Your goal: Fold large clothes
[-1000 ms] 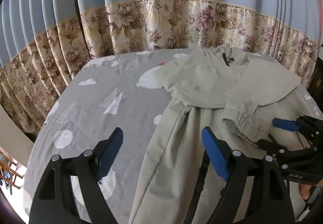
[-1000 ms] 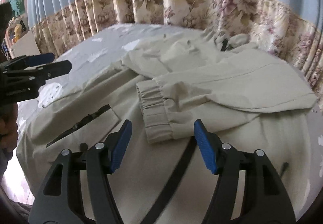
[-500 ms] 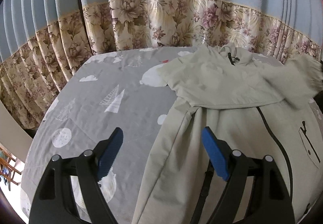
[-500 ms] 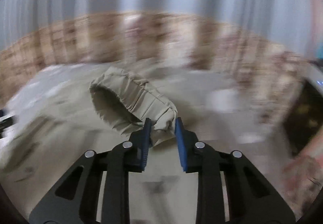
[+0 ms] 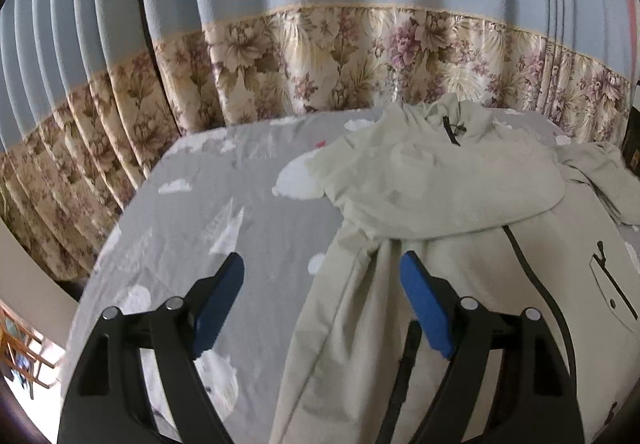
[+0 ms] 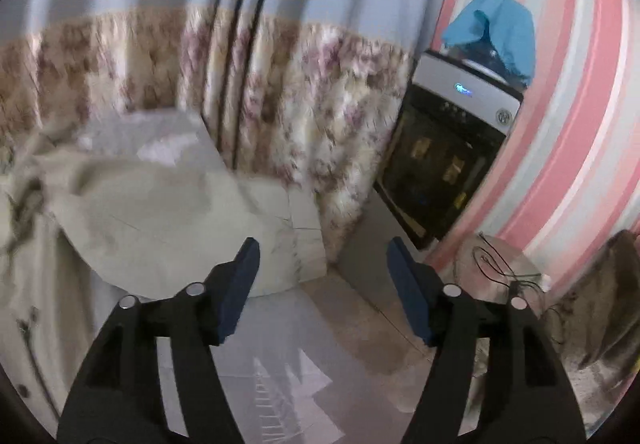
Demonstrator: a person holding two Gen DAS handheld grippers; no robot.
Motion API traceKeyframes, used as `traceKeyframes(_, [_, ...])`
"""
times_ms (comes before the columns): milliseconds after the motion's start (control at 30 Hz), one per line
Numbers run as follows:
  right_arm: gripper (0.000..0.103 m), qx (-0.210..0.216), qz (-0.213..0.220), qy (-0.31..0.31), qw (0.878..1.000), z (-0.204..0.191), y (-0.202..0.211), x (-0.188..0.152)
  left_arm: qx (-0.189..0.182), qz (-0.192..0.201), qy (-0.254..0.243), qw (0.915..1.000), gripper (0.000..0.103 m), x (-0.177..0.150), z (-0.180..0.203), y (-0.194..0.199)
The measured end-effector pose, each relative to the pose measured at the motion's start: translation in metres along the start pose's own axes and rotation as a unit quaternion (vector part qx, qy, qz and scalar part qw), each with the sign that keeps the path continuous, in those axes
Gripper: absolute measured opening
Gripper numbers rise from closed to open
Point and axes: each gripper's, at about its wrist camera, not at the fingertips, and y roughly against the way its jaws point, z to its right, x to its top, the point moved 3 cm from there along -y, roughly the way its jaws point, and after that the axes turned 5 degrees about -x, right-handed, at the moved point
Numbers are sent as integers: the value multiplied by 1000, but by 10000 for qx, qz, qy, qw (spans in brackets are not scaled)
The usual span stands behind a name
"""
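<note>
A pale beige jacket (image 5: 440, 284) is spread on a bed with a grey sheet (image 5: 224, 212) printed with white clouds and trees. Its long axis runs from the near edge of the bed away toward the floral curtain (image 5: 360, 60), with the collar and short black zip (image 5: 450, 130) at the far end. One sleeve (image 5: 448, 196) is laid crosswise over the chest; a second sleeve (image 5: 612, 184) lies out toward the bed's right edge. A dark front zip line and a flapped pocket (image 5: 608, 284) are seen on the body of the garment. No brand or readable writing can be made out on it.

The left gripper (image 5: 322, 300) is held above the jacket's left edge, jaws wide apart and holding nothing; one blue pad is over the sheet, the other over the cloth.

The right gripper (image 6: 322, 292) is also held with its jaws wide apart and empty, pointed past the bed's corner toward the floor. The right wrist view is blurred. In it, the jacket (image 6: 152, 220) is seen at the left. Beyond the bed, a dark appliance (image 6: 448, 160) with a small lit display is seen against a pink striped wall (image 6: 568, 124), with a blue cloth (image 6: 496, 32) draped on top; its markings are too blurred to read. Loose black cables (image 6: 500, 264) lie just beside it.
</note>
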Motion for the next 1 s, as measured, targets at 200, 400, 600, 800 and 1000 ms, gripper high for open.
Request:
traceKeyframes(200, [65, 2217, 78, 248, 9748, -105, 25, 22, -3, -36, -112, 9999, 81, 26, -3, -31])
traceKeyframes(400, [65, 2945, 62, 781, 9524, -190, 32, 29, 57, -248, 43, 9997, 81, 55, -30, -83])
traceKeyframes(600, [65, 3126, -99, 901, 9455, -237, 14, 34, -257, -676, 136, 9973, 81, 66, -37, -143])
traceKeyframes(800, [65, 3035, -483, 1028, 9460, -267, -30, 31, -300, -1103, 193, 9933, 81, 73, -32, -199])
traceKeyframes(1000, [65, 3113, -928, 1223, 9378, -304, -68, 27, -782, -1430, 342, 9860, 60, 72, -19, -230])
